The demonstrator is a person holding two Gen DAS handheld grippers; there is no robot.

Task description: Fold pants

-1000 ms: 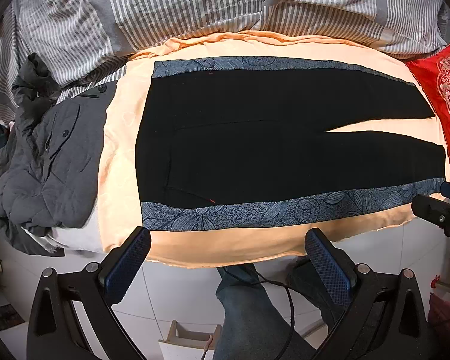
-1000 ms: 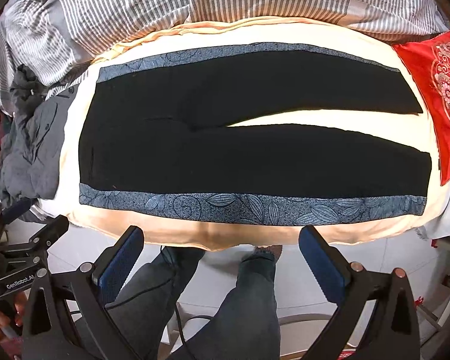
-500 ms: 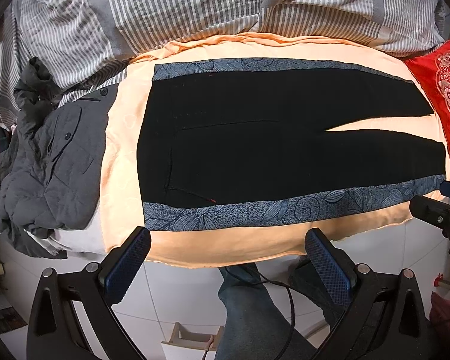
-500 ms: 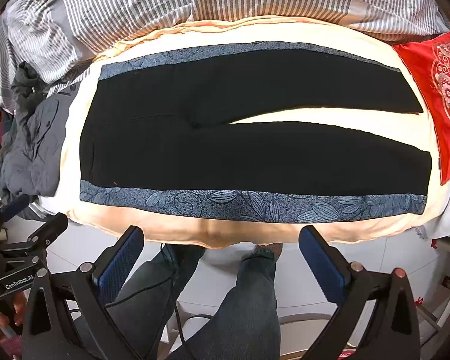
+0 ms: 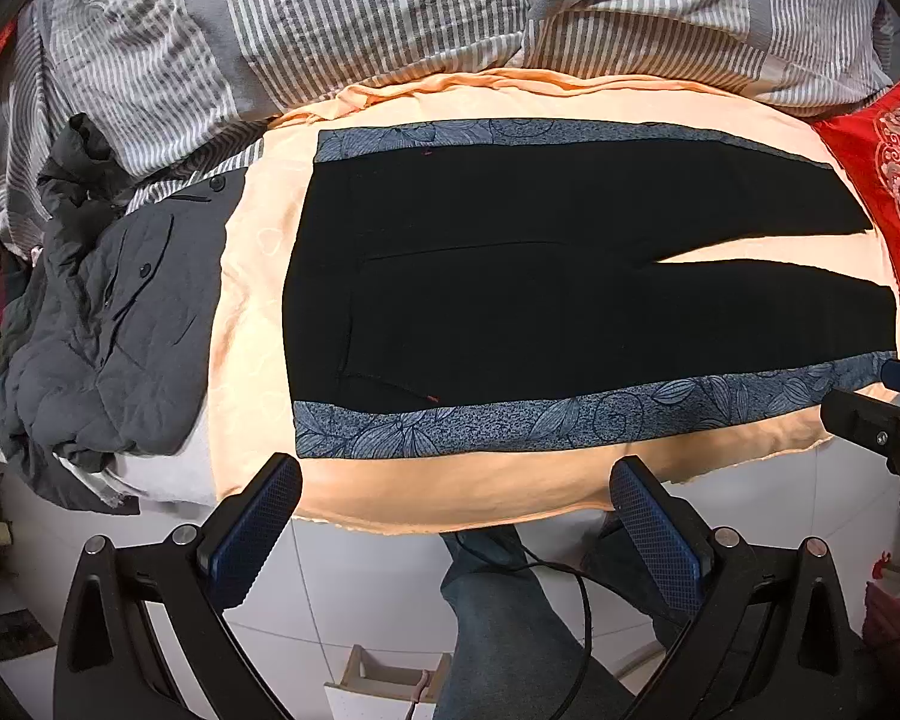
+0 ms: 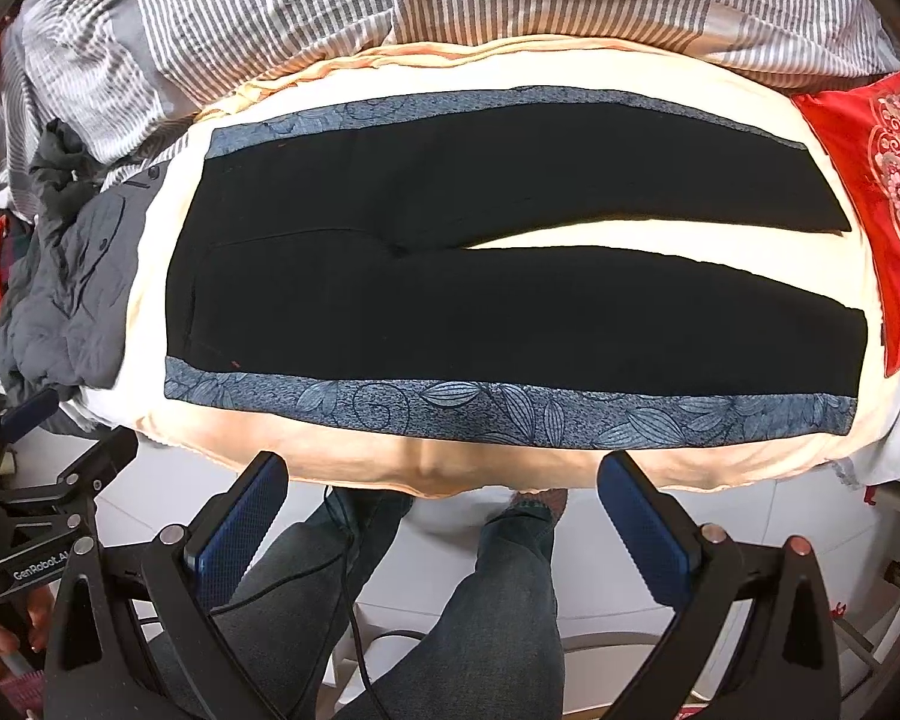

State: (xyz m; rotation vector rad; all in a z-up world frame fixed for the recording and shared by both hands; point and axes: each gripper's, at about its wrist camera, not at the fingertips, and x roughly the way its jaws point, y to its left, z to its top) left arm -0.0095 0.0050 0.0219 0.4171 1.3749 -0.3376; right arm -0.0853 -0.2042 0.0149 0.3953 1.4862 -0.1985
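Pants: black pants (image 5: 570, 300) (image 6: 450, 276) with blue leaf-patterned side bands are laid flat on the peach sheet (image 5: 450, 492) (image 6: 570, 468) of a bed, near its front edge.
Long axis: it is run left to right along the bed edge; the waist is pointed left, the leg ends right.
Legs: they are spread in a narrow V, with a wedge of sheet seen between them toward the right.
Left hand-held gripper (image 5: 456, 516): it is held wide open and empty, above the floor just in front of the bed edge, apart from the cloth, below the waist half.
Right hand-held gripper (image 6: 444, 510): it is likewise spread open with nothing between its pads, in front of the bed edge, below the near leg.
Change from earlier: the pants are seen unmoved; both views are matched almost exactly to those of a second ago, with only a slight shift of framing.
Left of waist: a crumpled dark grey jacket (image 5: 114, 348) (image 6: 72, 288) is piled just beside the sheet.
Behind: a grey-and-white striped duvet (image 5: 390, 18) (image 6: 270, 12) is heaped along the far side.
Right of leg ends: a red embroidered cushion (image 5: 888, 180) (image 6: 882, 192) is lying close by.
Below: the person's jeans-clad legs (image 5: 510, 630) (image 6: 498, 600) and a black cable are seen over the white tiled floor.
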